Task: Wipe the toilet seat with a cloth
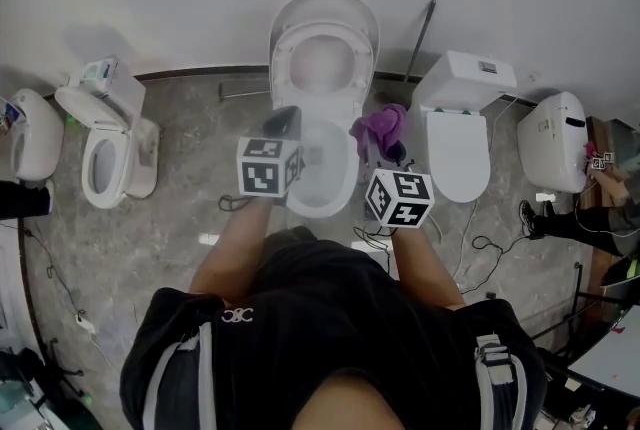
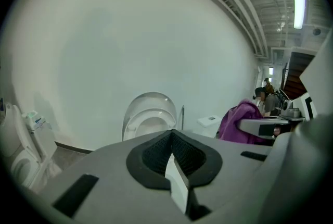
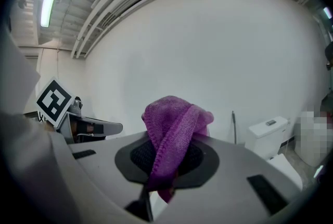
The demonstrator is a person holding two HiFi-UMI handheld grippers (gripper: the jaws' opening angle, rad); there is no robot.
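while left gripper [image 2: 171,134] jaws meet empty, right gripper [image 3: 169,149] jaws clamp cloth [image 3: 174,124] pointing forward.

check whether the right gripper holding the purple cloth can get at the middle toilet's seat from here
Probably yes. The right gripper, shut on the purple cloth, hangs by the right edge of the bowl; the seat stands just ahead, with nothing visible between them.

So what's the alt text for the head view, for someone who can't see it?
From above: a person stands over an open white toilet, a tool in each hand. The right tool grips a purple cloth; the left tool is shut and empty. Other toilets stand alongside.
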